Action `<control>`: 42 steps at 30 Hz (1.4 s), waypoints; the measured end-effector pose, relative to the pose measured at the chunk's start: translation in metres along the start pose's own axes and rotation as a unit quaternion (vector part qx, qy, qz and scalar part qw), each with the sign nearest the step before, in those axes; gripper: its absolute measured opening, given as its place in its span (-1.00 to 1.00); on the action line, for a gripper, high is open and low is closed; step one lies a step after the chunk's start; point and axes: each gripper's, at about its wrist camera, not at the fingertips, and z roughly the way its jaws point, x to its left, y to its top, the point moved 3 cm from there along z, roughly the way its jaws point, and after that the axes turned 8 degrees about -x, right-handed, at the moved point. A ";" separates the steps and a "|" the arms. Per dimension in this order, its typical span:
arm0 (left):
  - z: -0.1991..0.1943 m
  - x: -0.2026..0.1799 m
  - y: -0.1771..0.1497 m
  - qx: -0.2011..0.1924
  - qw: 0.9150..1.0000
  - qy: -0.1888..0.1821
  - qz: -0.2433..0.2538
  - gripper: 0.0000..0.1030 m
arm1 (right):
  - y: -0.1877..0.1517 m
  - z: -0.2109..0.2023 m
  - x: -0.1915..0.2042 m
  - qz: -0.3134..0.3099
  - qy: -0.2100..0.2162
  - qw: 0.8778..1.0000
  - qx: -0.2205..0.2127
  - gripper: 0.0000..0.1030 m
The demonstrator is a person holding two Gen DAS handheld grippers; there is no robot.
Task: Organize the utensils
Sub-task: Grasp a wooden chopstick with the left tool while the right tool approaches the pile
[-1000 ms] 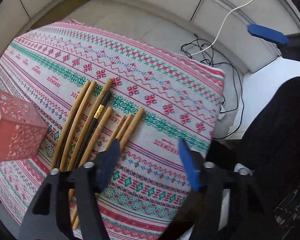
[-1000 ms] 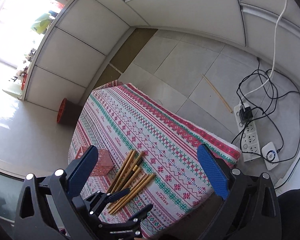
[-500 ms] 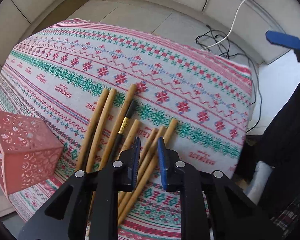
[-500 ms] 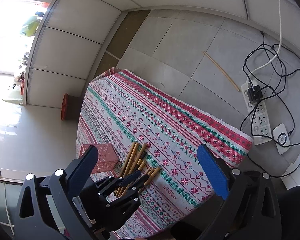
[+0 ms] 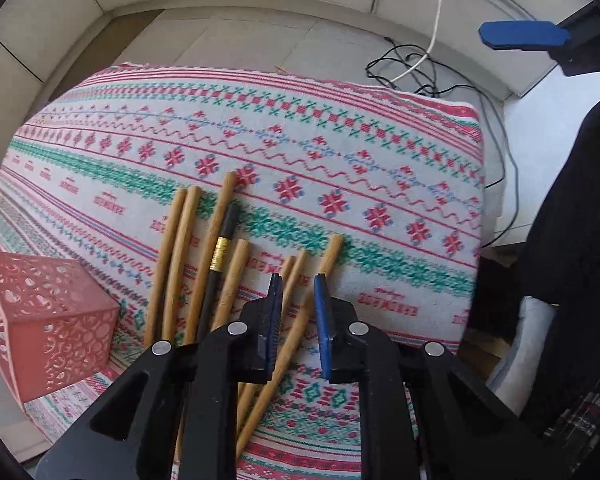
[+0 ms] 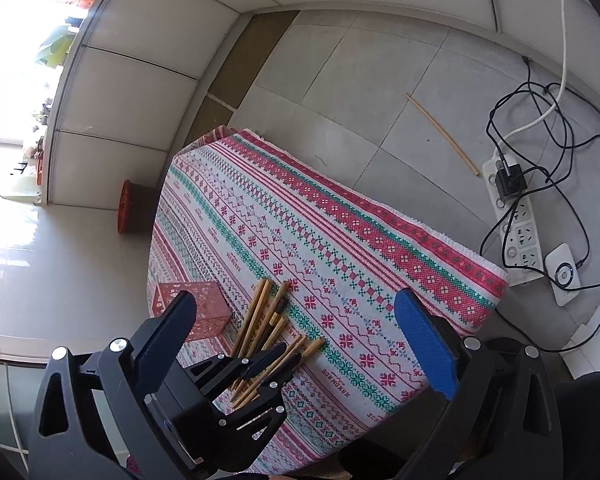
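Note:
Several wooden chopsticks [image 5: 180,256] and one black chopstick with a gold band [image 5: 220,256] lie side by side on the patterned cloth [image 5: 340,140]. My left gripper [image 5: 297,280] is low over the rightmost chopsticks, its jaws narrowed around one wooden chopstick [image 5: 300,328]; I cannot tell if they pinch it. A pink perforated holder [image 5: 40,320] lies on its side to the left. My right gripper [image 6: 296,312] is wide open, empty, high above the table. The chopsticks [image 6: 268,320], holder [image 6: 204,312] and left gripper [image 6: 278,364] show below it.
The cloth-covered table [image 6: 380,240] ends at its right edge near my left gripper. On the floor lie a stray chopstick [image 6: 440,132], a power strip [image 6: 516,224] with tangled cables, and an orange object [image 6: 126,208] by the wall.
My left gripper closed from wide open to a narrow gap and moved forward over the rightmost chopsticks. My right gripper rose higher and stayed open.

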 end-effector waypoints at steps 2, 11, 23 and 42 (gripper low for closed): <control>-0.001 -0.001 0.002 -0.001 0.999 -0.030 -0.012 -0.69 | 0.000 0.001 0.000 -0.001 -0.001 1.000 0.002 0.87; 0.010 0.030 0.001 0.027 0.991 -0.090 -0.094 -0.68 | 0.000 0.008 -0.002 0.000 -0.007 1.000 0.011 0.87; -0.010 0.052 0.009 0.009 0.994 -0.061 -0.089 -0.60 | -0.002 0.019 -0.002 -0.002 -0.014 1.000 0.025 0.87; 0.014 0.022 0.003 0.035 0.999 -0.008 -0.032 -0.70 | -0.004 0.028 -0.002 -0.003 -0.026 0.999 0.034 0.87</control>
